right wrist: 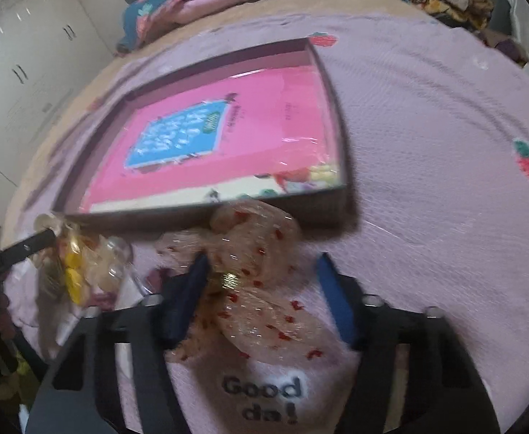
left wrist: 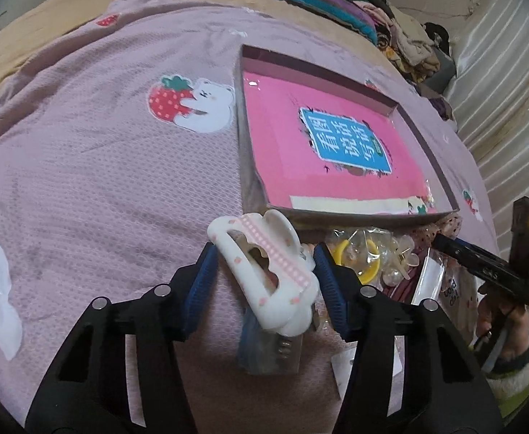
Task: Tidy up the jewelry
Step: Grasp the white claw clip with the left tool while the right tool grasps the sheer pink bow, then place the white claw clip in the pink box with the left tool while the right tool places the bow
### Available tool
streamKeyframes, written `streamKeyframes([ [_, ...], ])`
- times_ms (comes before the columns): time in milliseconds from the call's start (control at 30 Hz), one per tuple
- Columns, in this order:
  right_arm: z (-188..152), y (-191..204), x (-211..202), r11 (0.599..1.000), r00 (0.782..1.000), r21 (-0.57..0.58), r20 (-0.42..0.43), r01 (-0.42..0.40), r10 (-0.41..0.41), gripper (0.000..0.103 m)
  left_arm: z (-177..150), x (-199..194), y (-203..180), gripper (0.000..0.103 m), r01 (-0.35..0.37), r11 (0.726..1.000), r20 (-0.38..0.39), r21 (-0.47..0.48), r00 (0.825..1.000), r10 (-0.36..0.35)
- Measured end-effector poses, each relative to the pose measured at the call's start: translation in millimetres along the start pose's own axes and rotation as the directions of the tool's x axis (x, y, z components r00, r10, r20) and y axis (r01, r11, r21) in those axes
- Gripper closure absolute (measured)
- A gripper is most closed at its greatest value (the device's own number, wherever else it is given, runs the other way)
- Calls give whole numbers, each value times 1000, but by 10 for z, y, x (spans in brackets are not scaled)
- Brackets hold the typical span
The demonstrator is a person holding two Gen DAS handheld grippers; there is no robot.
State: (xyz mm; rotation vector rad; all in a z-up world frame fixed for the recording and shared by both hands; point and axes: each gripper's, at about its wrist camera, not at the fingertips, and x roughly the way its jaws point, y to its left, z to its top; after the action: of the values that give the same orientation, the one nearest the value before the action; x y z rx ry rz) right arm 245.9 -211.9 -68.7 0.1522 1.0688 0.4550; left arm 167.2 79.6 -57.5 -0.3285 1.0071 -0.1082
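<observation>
My left gripper (left wrist: 264,271) held the white hair claw (left wrist: 268,275) between its pads, while my right gripper (right wrist: 261,275) stood half-open around the dotted pink scrunchie (right wrist: 253,271).

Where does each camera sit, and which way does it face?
Left wrist: on the left tongs, looking down over the bed at the white hair clip between its fingers; the right tongs and a hand show at right.
Right wrist: on the right tongs, looking down at the dotted scrunchie; the left tongs show at left.
Shared: the box with the pink book, and the accessory pile.
</observation>
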Motion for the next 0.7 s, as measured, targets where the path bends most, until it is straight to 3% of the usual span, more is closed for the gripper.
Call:
streamKeyframes([
  [33,1,10,-6,1000,1000,-4,3,-20,20,73,-4,-31,11,57,-4,1000,9,6,1000,3],
  [200,-45,78,-140,999,998,-41,56,-29,31,86,-2,-145,78,58,0,1000,29,8,1000,-1],
  [700,-56,-168,-1005,999,961,2,272,40,-39,89,203,-442,-10,58,14,998,100,69,995,-21],
])
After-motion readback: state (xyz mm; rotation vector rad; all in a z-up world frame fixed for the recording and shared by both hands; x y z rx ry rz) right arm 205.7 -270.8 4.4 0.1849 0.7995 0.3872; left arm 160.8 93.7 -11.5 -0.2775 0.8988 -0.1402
